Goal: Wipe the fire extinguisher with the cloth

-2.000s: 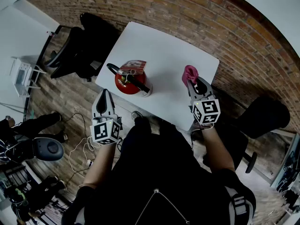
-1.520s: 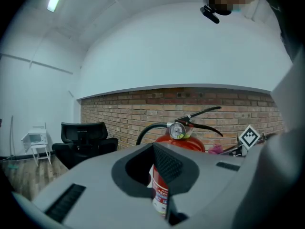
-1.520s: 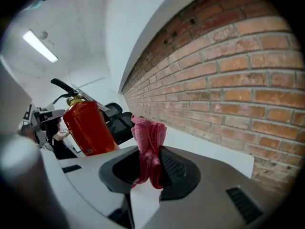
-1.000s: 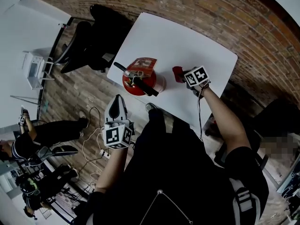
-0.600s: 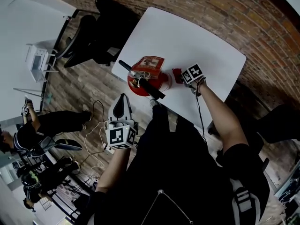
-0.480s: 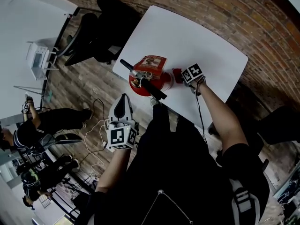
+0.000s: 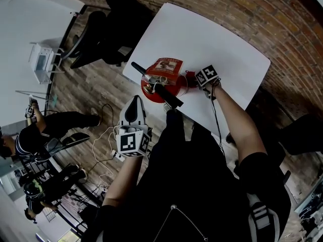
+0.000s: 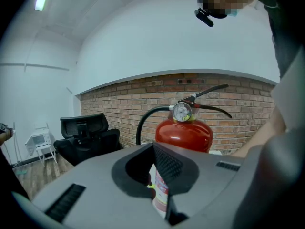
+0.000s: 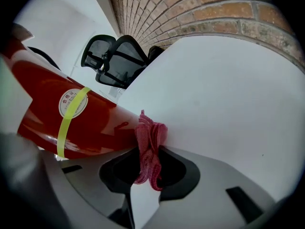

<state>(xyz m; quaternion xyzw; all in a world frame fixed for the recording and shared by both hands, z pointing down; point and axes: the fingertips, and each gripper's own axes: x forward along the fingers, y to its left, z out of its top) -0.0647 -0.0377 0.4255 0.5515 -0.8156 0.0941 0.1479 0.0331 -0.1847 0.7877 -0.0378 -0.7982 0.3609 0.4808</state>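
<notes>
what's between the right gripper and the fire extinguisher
The pink cloth. The right gripper has its jaws shut on it, and it sits against the red side of the fire extinguisher. The right gripper view shows this most clearly.

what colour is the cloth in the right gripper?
Pink. The cloth shows best in the right gripper view, pressed against the red fire extinguisher.

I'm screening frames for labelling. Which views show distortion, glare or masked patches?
Head view: strong fisheye, the edges of the white table bow outward. Left gripper view: the brick wall bends into an arc, and a mosaic patch sits at the top. Right gripper view: soft sheen on the fire extinguisher, cloth sharp.
</notes>
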